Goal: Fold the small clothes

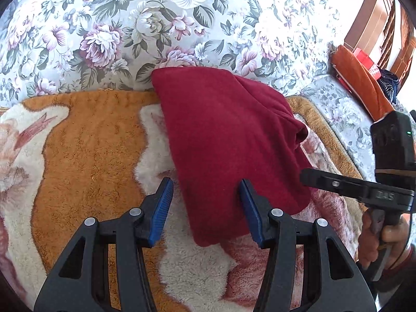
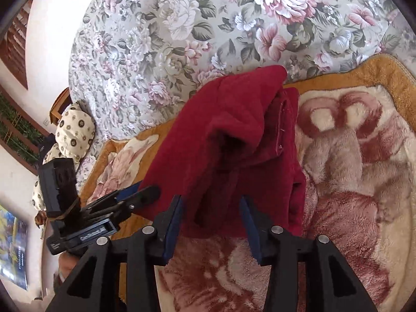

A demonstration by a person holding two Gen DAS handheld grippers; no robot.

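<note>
A dark red fleece garment [image 1: 228,140] lies folded on an orange, cream and pink plush blanket [image 1: 85,150]. My left gripper [image 1: 206,197] is open, its blue pads either side of the garment's near left edge, just above it. In the right wrist view the garment [image 2: 234,140] shows bunched layers and a seam on its right side. My right gripper [image 2: 212,208] is open, its jaws over the garment's near edge. The right gripper also shows at the garment's right edge in the left wrist view [image 1: 312,179]. The left gripper shows at the left in the right wrist view [image 2: 135,195].
A floral bedsheet [image 1: 156,26] covers the bed beyond the blanket. An orange cloth [image 1: 361,78] lies at the far right by wooden furniture [image 1: 374,20]. A patterned pillow [image 2: 72,130] sits at the bed's left end, near a wall.
</note>
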